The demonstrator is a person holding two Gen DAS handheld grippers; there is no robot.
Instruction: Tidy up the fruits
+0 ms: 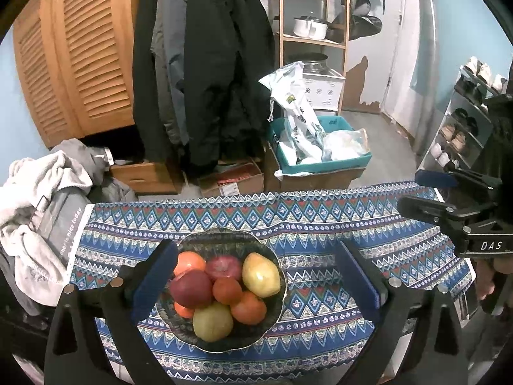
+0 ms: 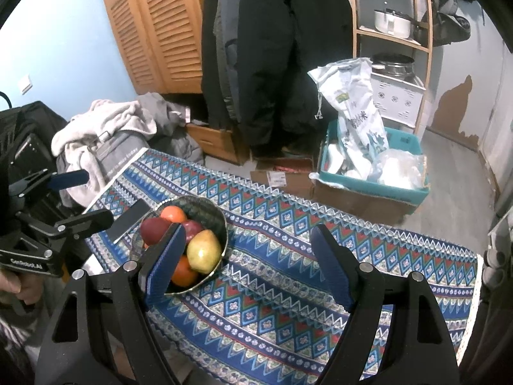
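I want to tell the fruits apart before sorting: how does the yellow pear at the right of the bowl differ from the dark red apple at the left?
The pear is yellow-green with a glossy shine; the apple is dark red and duller. The pear is longer and tapers to one end; the apple is round. The pear lies by the right rim of the bowl; the apple sits by the left gripper's left finger. Both rest in the same bowl, touching the oranges, and neither is gripped.

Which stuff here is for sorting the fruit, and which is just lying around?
For the job:
bowl
red apples
pears
oranges
left gripper
right gripper

Lying about:
coats
white pot
grey clothes pile
teal box
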